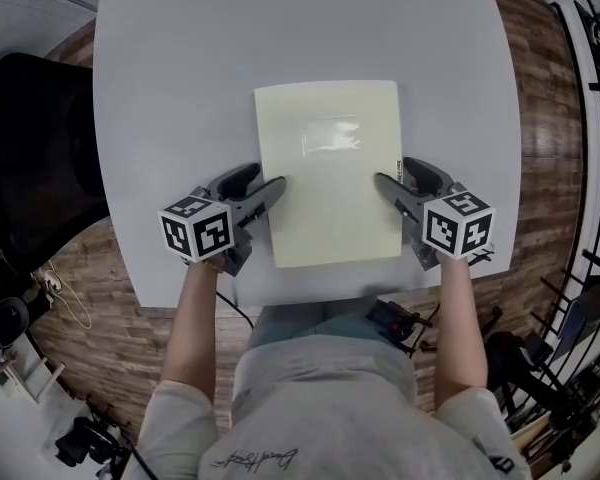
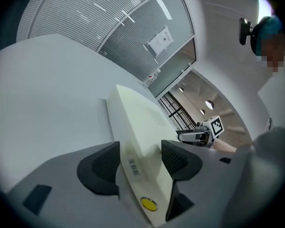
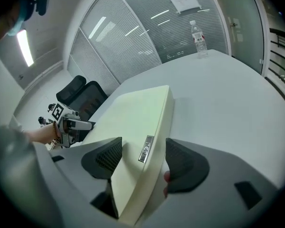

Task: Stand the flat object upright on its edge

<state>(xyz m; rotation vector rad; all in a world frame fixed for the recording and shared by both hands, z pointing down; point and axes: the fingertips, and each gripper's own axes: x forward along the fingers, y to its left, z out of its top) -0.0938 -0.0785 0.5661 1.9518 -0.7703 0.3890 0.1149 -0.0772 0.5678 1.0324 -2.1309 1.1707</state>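
Flat object (image 1: pixel 328 173), a pale yellow slab with a clear label window on its top face, lay flat on the white table (image 1: pixel 170 88), on the table's near half and not yet raised. Left gripper (image 1: pixel 267 178) sat at the slab's left long edge. In the left gripper view the left gripper (image 2: pixel 140 158) had that edge between its jaws: one ribbed pad (image 2: pixel 173 158) lay over the top face, the other was against the side wall with the barcode sticker, and the jaws appeared clenched on the flat object (image 2: pixel 137 122). Right gripper (image 1: pixel 395 173) mirrored this at the opposite edge. In the right gripper view the right gripper (image 3: pixel 142 153) bracketed the side wall with the small metal tag, apparently also clamped on the flat object (image 3: pixel 137 113), though a thin shadow beside one pad left contact there less certain. Judgement: the paired holds at matching points on opposite edges were chosen so that both wrists could turn the slab about its near edge without twisting it. The table's bare stretch beyond the slab left room to tip it up. Risk: the smooth faces might slip in the pads.
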